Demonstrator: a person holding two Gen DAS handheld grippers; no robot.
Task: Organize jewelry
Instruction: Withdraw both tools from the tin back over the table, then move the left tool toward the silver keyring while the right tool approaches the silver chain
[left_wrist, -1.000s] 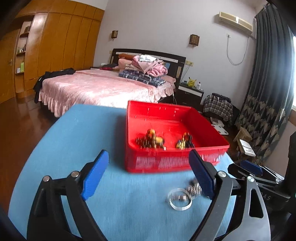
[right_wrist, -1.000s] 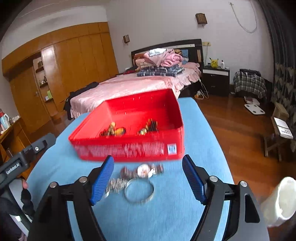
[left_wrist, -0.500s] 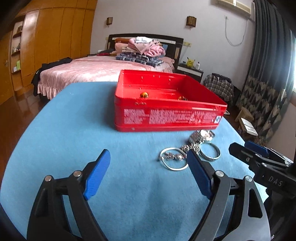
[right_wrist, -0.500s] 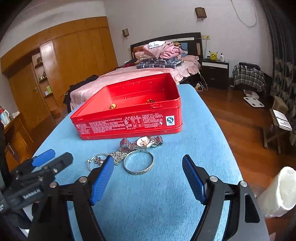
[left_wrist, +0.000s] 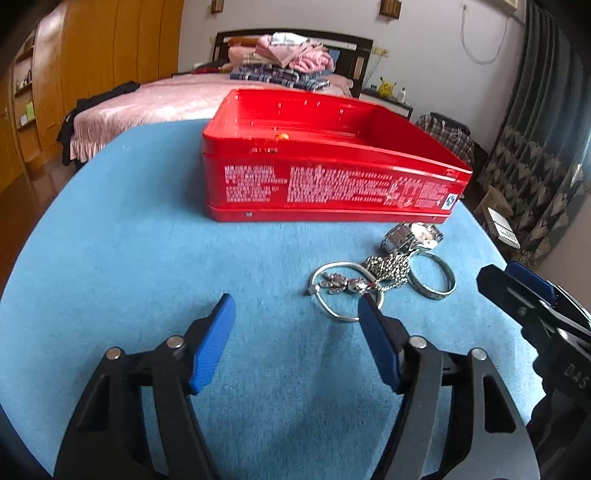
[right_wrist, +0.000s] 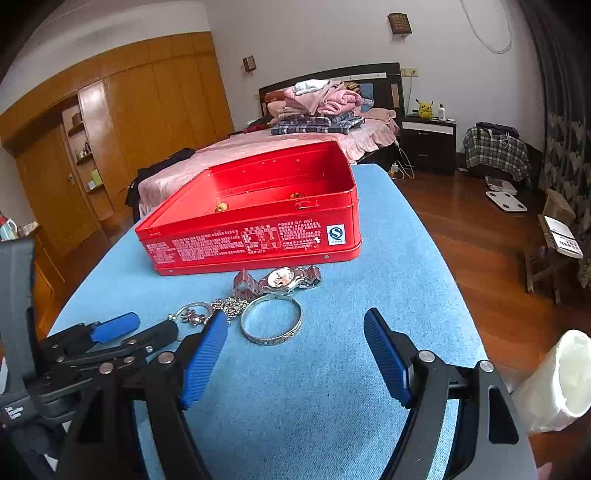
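Observation:
A red tin box (left_wrist: 332, 177) stands open on the blue tabletop (left_wrist: 147, 258). In front of it lie a thin silver hoop with a flower charm (left_wrist: 334, 285), a bead chain (left_wrist: 388, 266), a watch (left_wrist: 410, 232) and a wide silver bangle (left_wrist: 434, 294). My left gripper (left_wrist: 295, 301) hangs low over the cloth with its jaws closing and nothing between them; its right fingertip is at the hoop's near edge. My right gripper (right_wrist: 295, 315) is open just short of the bangle (right_wrist: 266, 339) and the watch (right_wrist: 284, 278), empty.
A few orange and dark beaded pieces (right_wrist: 221, 208) lie inside the box. The table's right edge drops to a wooden floor (right_wrist: 480, 229). A white bag (right_wrist: 561, 376) sits at the lower right. A bed with folded clothes (right_wrist: 317, 107) stands behind.
The left gripper has sunk toward the table and come close to the jewelry, and its jaws have narrowed. The right gripper dropped slightly at first, then held still.

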